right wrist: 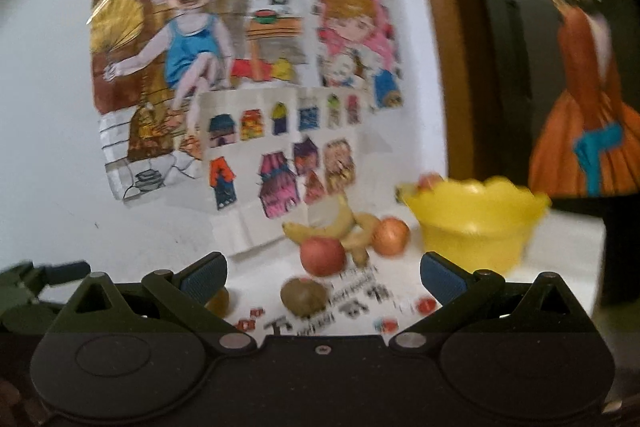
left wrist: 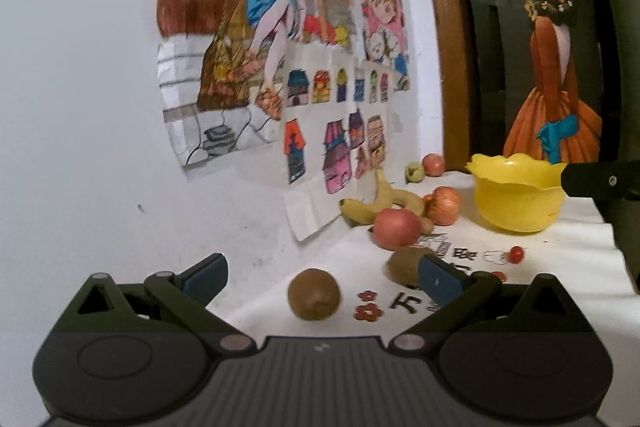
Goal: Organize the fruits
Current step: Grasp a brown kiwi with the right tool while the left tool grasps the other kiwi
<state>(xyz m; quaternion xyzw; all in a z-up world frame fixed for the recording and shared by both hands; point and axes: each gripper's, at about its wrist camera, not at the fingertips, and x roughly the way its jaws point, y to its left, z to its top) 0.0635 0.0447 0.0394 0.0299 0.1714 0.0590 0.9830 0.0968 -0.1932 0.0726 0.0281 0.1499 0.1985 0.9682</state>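
Observation:
My left gripper (left wrist: 320, 277) is open, and a brown kiwi (left wrist: 314, 293) lies on the white table just ahead between its fingers, untouched. A second kiwi (left wrist: 406, 263) sits partly behind the right finger. Beyond lie a red apple (left wrist: 396, 229), bananas (left wrist: 376, 205), another apple (left wrist: 443, 205) and a yellow scalloped bowl (left wrist: 518, 197). The right wrist view is blurred: my right gripper (right wrist: 322, 275) is open above a kiwi (right wrist: 304, 297), with a red apple (right wrist: 323, 255), bananas (right wrist: 340, 227), an orange-toned apple (right wrist: 391, 237) and the yellow bowl (right wrist: 476, 225) further off.
A white wall with children's drawings (left wrist: 280, 47) borders the table on the left. An apple (left wrist: 434, 164) and a green fruit (left wrist: 415, 173) sit at the far corner. Cherry tomatoes (left wrist: 516, 254) lie on the printed tablecloth (left wrist: 576, 259). The other gripper's finger (left wrist: 600, 181) shows at right.

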